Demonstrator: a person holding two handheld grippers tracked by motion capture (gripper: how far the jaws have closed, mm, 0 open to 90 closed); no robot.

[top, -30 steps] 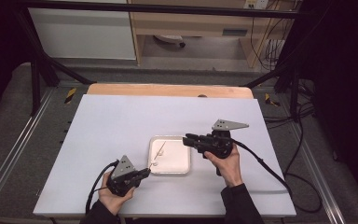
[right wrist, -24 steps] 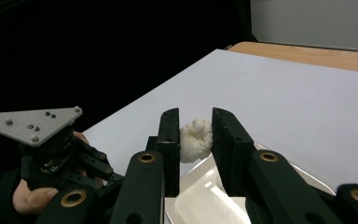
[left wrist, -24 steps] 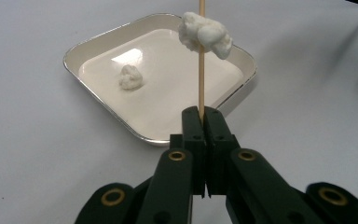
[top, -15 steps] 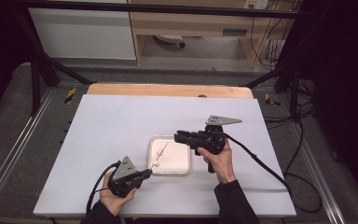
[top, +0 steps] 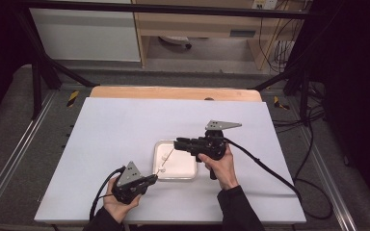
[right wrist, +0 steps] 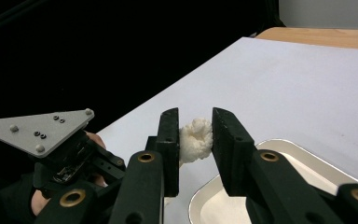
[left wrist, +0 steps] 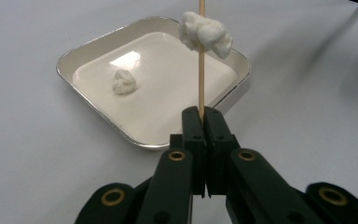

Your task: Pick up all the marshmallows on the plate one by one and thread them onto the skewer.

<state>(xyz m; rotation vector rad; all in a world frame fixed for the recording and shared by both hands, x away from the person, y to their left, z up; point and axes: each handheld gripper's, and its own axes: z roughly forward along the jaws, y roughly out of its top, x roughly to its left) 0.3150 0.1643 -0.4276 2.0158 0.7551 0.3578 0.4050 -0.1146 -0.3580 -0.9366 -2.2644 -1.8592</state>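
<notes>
Since the earlier frame, the right gripper point(top: 177, 143) has shifted left over the tray point(top: 188, 174), pinching a white lump point(right wrist: 196, 139). Left gripper point(left wrist: 204, 113) clamps the skewer point(left wrist: 201, 60) just before the tray; one lump point(left wrist: 205, 32) is threaded, another point(left wrist: 124, 82) remains in the tray.

Skewer point(left wrist: 201, 60) cut off at the top edge of the left gripper view, far tip unseen; lower end hidden between the shut jaws of the left hand-held gripper point(left wrist: 204, 116). Tray point(right wrist: 279, 154) cropped by the bottom edge in the right gripper view, near part blocked by the right hand-held gripper point(right wrist: 195, 140). White lump point(right wrist: 196, 139) partly covered by both jaws, contact side hidden. From above, lumps in the tray too small to make out.
</notes>
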